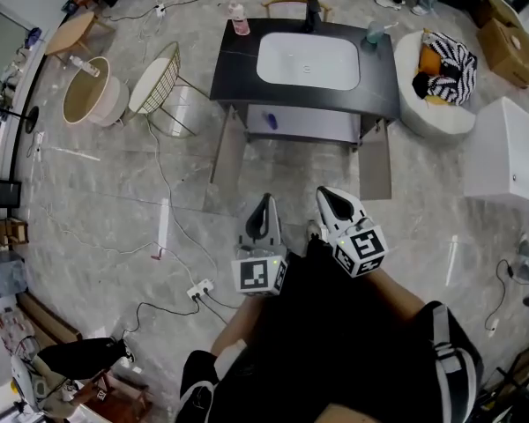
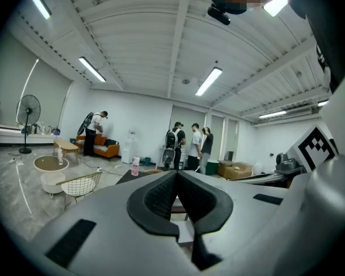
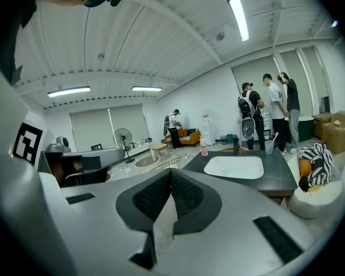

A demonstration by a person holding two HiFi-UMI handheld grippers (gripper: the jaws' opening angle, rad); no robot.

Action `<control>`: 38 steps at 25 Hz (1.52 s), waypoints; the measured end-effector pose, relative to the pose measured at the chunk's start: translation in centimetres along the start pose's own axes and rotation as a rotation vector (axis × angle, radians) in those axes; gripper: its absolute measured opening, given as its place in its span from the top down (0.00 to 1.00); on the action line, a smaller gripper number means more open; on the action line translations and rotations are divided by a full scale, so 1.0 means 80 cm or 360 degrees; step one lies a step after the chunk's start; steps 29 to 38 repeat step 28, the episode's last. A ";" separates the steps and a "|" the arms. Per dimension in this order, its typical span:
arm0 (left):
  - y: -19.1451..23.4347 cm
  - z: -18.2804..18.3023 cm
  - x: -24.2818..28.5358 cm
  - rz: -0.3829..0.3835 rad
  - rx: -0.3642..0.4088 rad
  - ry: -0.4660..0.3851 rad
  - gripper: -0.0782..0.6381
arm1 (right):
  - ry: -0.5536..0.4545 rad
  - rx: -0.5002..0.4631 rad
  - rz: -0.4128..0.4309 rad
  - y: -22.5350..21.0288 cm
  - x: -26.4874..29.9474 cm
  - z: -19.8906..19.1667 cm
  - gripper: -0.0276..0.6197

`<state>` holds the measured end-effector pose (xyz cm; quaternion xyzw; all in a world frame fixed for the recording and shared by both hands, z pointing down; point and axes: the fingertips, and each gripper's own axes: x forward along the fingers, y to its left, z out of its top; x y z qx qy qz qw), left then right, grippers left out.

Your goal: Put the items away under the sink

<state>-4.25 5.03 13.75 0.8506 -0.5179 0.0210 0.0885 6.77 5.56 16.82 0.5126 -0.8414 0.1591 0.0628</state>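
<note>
A black vanity (image 1: 234, 60) with a white sink basin (image 1: 308, 61) stands ahead of me on the floor. On its top are a pink bottle (image 1: 239, 20), a dark faucet (image 1: 312, 11) and a cup with a toothbrush (image 1: 374, 32). A small blue item (image 1: 270, 120) lies on the white shelf under the sink. My left gripper (image 1: 264, 203) and right gripper (image 1: 328, 196) hang side by side well short of the vanity, both shut and empty. The right gripper view shows its shut tips (image 3: 170, 172) below the basin (image 3: 233, 167). The left gripper (image 2: 176, 174) points towards the pink bottle (image 2: 135, 166).
A white pouf with a striped cushion (image 1: 436, 82) sits right of the vanity, and a white cabinet (image 1: 511, 152) stands further right. A wire chair (image 1: 156, 79) and a round table (image 1: 88, 91) stand to the left. Cables and a power strip (image 1: 200, 289) cross the floor. Several people stand beyond the vanity.
</note>
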 end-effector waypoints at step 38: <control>0.013 0.002 -0.009 -0.0071 0.0013 -0.0023 0.87 | -0.0054 -0.0028 -0.0017 0.026 0.009 0.003 0.94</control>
